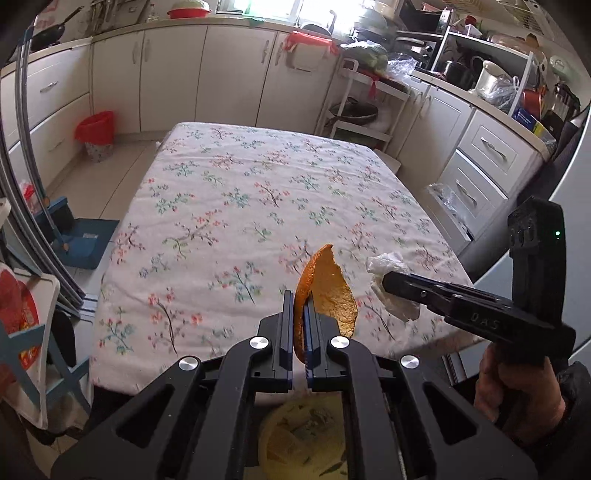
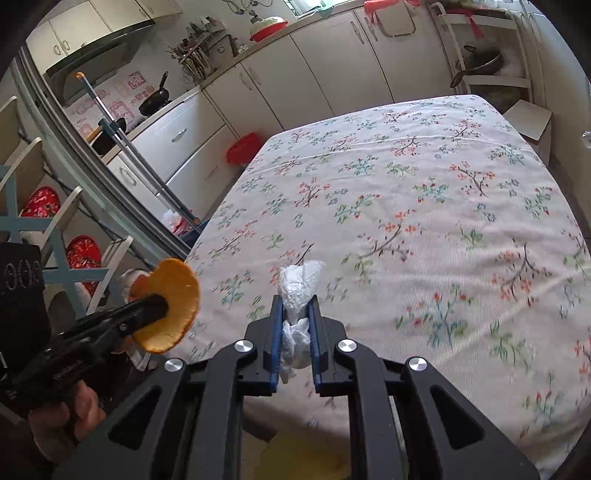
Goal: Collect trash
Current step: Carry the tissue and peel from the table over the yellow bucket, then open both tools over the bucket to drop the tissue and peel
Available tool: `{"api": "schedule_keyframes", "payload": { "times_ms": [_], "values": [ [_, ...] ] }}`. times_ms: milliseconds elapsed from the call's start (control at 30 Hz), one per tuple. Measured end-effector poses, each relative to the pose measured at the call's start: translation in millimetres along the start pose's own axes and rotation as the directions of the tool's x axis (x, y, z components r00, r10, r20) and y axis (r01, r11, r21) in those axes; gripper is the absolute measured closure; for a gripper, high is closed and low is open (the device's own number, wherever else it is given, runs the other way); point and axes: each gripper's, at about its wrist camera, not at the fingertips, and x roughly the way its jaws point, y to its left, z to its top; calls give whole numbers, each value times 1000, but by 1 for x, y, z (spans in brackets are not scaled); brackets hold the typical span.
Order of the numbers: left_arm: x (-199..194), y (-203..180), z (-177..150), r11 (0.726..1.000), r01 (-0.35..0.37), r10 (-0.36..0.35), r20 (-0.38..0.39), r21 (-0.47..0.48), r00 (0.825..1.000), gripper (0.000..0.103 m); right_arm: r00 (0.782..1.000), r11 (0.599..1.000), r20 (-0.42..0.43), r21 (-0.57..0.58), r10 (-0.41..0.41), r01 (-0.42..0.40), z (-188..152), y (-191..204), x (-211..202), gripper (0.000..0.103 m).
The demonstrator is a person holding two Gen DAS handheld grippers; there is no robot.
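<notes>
We see an orange peel [image 1: 325,291], a white crumpled tissue [image 2: 299,291], and a white desk cloth [image 1: 258,192] patterned with pink and teal flower sprigs.

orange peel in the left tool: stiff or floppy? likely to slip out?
Probably semi-stiff: the orange peel stands up from the left tool and keeps its curve without drooping. Likely light, since a thin edge-on pinch holds it. Slip risk seems modest, though it is gripped only near its lower edge.

daylight, bright | window [image 1: 273,9] glare | fisheye-bent edges | slight blur
</notes>
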Motion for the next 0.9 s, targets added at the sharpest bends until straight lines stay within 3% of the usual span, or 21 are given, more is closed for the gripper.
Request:
{"api": "schedule_keyframes", "payload": {
  "times_ms": [167,333,400,433,533,633,700,767,900],
  "values": [
    [-4,-16,-53,999,39,-36,-95,31,995,99,994,1000,-108,25,3,-1,-72,16,-22,89],
    [13,-21,-100,998,67,-62,-215,17,975,99,957,998,-289,45,-26,41,-127,18,-4,87],
    [23,-24,-115,997,79,-73,-278,11,958,98,943,997,-325,10,-74,82,-136,23,4,76],
    [28,-24,-122,997,75,-70,-301,3,951,98,933,995,-347,-6,-94,98,-140,24,7,62],
    [34,-25,-135,998,69,-65,-349,-2,935,92,917,990,-376,-14,-134,138,-148,20,8,57],
    [24,-28,-136,999,49,-42,-325,13,945,73,923,987,-355,3,-149,160,-147,17,0,50],
    [11,-32,-131,999,25,-17,-280,26,960,46,932,988,-335,16,-142,156,-145,17,-6,46],
    [-4,-34,-127,999,3,6,-225,41,974,37,944,987,-298,23,-143,157,-142,20,-14,35],
    [-42,-42,-113,995,-91,94,-75,43,993,15,967,986,-203,17,-156,163,-134,31,-32,27]
  ]
}}
